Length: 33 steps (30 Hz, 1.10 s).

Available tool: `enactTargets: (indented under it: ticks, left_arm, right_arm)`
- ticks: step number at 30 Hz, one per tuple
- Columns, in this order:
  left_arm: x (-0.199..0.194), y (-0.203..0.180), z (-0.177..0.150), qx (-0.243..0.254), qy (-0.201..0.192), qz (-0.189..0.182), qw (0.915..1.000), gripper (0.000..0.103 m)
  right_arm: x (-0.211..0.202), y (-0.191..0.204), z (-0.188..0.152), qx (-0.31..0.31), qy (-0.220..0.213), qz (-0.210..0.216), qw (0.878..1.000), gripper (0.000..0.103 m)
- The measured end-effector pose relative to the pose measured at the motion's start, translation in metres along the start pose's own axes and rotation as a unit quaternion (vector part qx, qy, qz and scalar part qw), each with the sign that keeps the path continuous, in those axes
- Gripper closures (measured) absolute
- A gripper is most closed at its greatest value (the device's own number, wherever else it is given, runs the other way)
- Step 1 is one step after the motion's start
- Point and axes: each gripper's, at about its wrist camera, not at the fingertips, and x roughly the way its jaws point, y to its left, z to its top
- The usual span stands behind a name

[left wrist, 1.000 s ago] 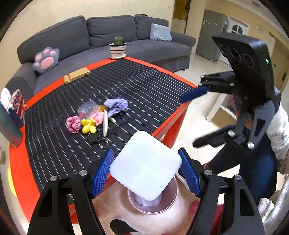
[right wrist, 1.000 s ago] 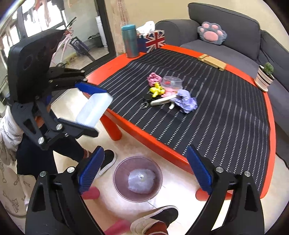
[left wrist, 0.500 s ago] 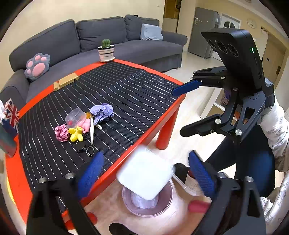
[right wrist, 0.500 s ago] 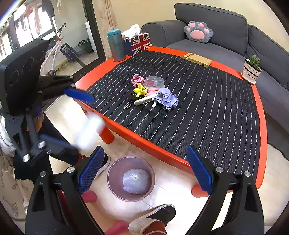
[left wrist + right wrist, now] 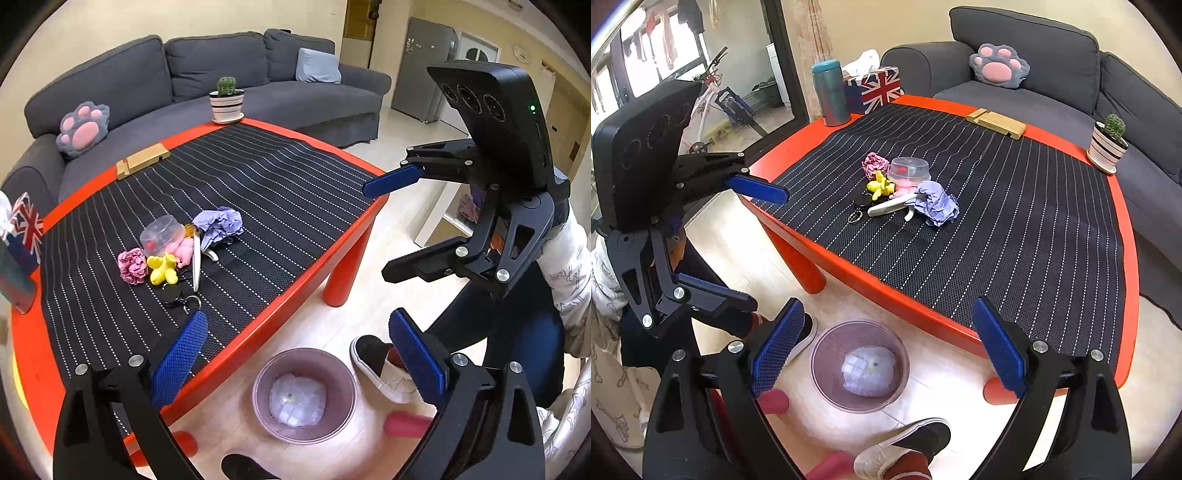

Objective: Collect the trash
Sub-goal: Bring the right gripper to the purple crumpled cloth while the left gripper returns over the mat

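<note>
Two grippers hung empty; left gripper [image 5: 295,354] jaws opening over bin [image 5: 306,395], right gripper [image 5: 886,345] apart; next, target purple wad [image 5: 219,225] squarely

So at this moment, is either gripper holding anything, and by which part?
Nothing is held. The left gripper is opening with nothing between its jaws; the right gripper is open and empty, above the bin.

Red table [image 5: 849,273] carries a striped black mat [image 5: 1015,229]; a bin [image 5: 822,384] stands on the floor [image 5: 945,380]
</note>
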Motion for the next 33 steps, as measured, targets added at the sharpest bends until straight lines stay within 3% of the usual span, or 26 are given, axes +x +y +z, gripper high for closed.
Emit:
enactTargets:
  ticks: [15,33]
  left_arm:
    - [-0.004,0.032,0.002,-0.047,-0.015,0.035,0.9982,0.008]
    - [0.006,0.081,0.01,-0.096,-0.019,0.094,0.9908,0.007]
  right_arm:
    - [0.004,-0.006,0.018,0.012,-0.014,-0.008,1.0,0.012]
    - [0.036,-0.029,0.068,0.029,-0.019,-0.032,0.999,0.01]
